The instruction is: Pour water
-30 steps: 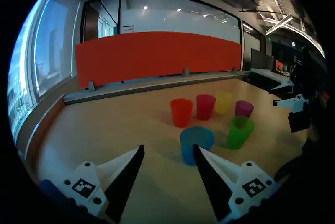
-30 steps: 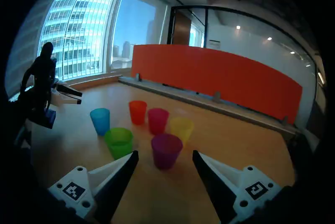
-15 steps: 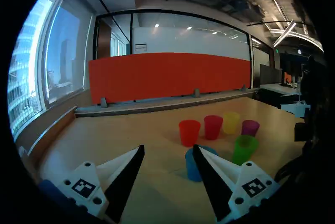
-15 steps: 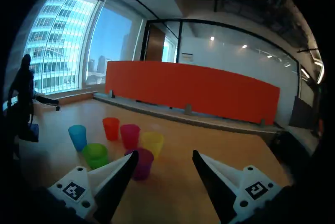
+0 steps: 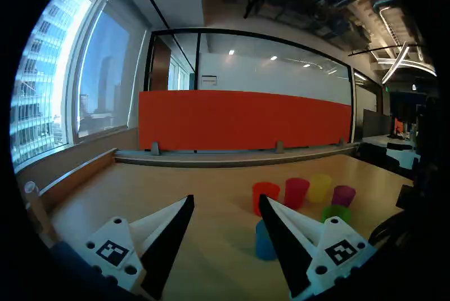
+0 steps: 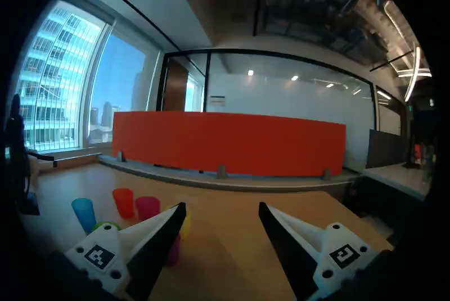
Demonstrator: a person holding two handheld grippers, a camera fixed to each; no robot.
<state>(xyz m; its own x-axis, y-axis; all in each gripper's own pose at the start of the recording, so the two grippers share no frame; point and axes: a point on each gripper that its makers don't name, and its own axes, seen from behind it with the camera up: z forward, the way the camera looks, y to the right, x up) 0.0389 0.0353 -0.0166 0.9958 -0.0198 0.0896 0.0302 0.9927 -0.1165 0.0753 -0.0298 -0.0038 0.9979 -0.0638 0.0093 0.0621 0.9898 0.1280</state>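
Several coloured plastic cups stand grouped on a wooden table. In the left gripper view an orange cup, a pink cup, a yellow cup and a purple cup form a row. A green cup and a blue cup sit nearer, the blue one partly behind a finger. My left gripper is open and holds nothing. In the right gripper view the blue cup, orange cup and pink cup stand at lower left. My right gripper is open, with nothing between its fingers.
An orange divider panel runs along the table's far edge. Tall windows fill the left side. A dark figure stands at the left edge of the right gripper view. Desks lie at far right.
Both views have tilted upward, so the cups have slid lower in each frame and more ceiling shows. In the right gripper view the cups have shifted left. Both grippers stay open.
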